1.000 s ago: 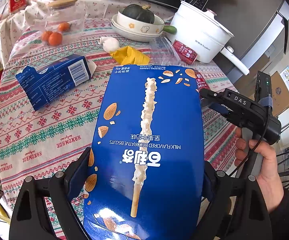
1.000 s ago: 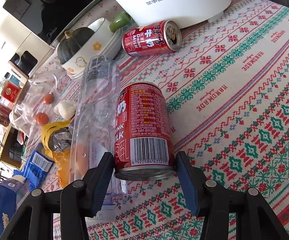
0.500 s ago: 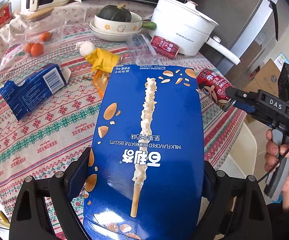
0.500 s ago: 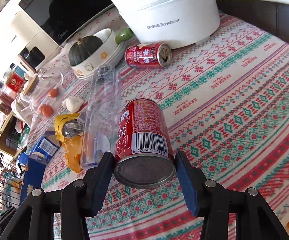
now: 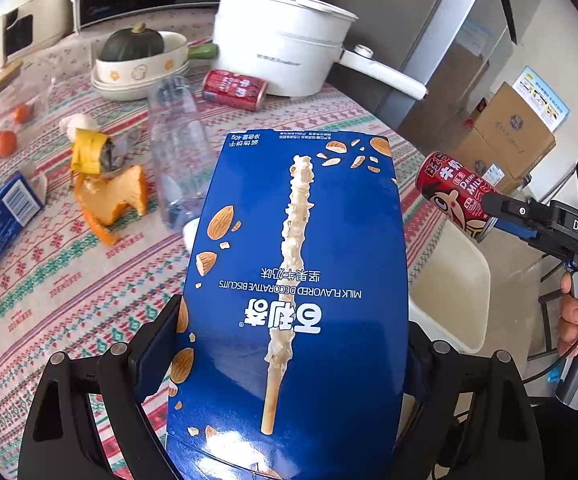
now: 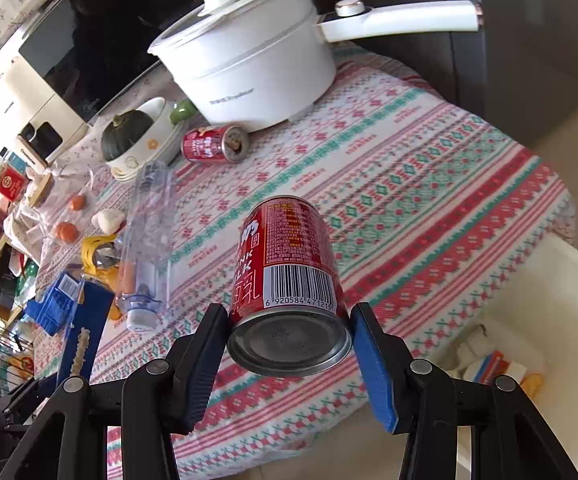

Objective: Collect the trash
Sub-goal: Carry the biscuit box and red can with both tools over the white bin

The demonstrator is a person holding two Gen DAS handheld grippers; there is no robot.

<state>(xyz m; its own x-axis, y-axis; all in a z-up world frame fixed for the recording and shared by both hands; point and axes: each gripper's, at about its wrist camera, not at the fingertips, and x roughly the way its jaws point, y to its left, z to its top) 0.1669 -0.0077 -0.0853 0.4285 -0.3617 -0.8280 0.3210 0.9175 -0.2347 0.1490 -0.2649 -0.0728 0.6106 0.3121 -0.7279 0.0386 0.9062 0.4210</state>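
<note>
Round table [image 6: 429,184] under a patterned red, green and white cloth. Behind it, against the wall, a black-fronted microwave [image 6: 89,48] draped with a floral cover. To the table's right, a grey refrigerator [image 5: 449,40]. Beyond that, stacked cardboard boxes [image 5: 509,136] on a pale floor. Bright daylight across the cloth.

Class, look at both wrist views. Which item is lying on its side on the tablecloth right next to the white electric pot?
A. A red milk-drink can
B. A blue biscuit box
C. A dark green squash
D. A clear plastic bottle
A. A second red can lies tipped over beside the white pot, its open top facing sideways.
</note>
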